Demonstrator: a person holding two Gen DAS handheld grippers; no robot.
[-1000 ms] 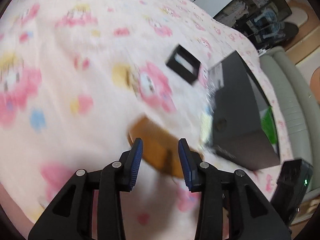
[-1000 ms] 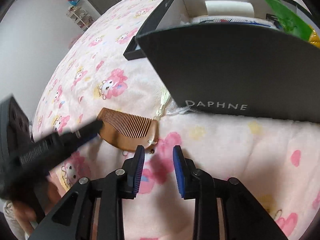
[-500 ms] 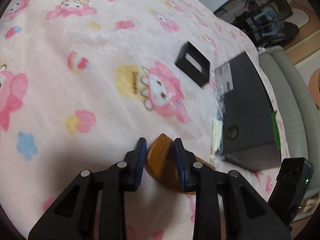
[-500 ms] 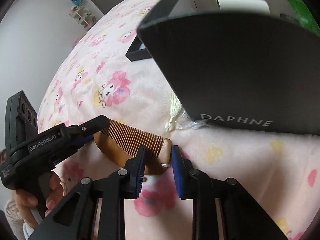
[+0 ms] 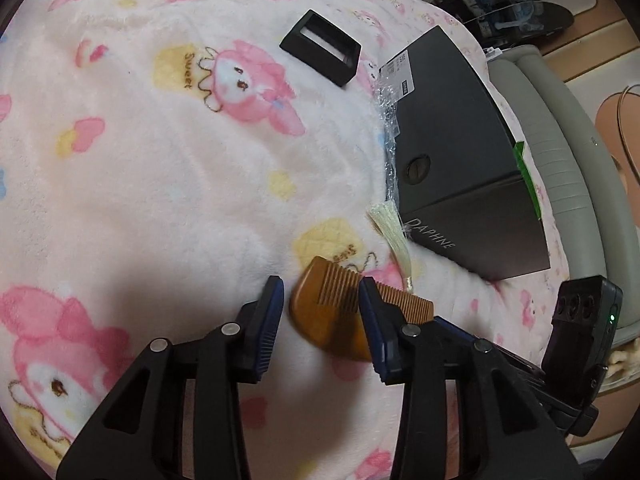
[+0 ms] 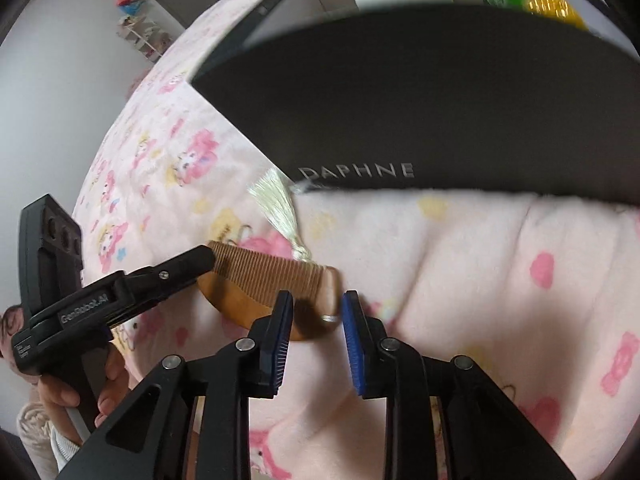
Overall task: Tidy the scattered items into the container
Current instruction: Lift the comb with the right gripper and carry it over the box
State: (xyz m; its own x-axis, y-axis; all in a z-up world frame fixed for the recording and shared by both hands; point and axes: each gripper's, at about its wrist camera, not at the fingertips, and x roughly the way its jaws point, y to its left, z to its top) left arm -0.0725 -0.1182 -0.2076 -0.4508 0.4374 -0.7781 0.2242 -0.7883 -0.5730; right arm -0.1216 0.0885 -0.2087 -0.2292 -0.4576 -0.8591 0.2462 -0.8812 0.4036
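Note:
A brown wooden comb with a pale tassel lies on the pink cartoon blanket, beside the black DAPHNE box. My left gripper is open, its jaws around the comb's rounded end. My right gripper is open, its jaws around the comb's other end, where a small metal ring sits. The left gripper's fingers show in the right wrist view, at the comb's far end. The box holds a white roll, a green item and a yellow item.
A small black open frame box lies on the blanket beyond the comb. Crinkled clear plastic lies against the box's left side. A grey sofa edge runs behind the box. The blanket is soft and uneven.
Both grippers closed in on the comb from opposite ends. The left jaws narrowed around it half a second ago and are now wider apart. The comb lies in much the same place.

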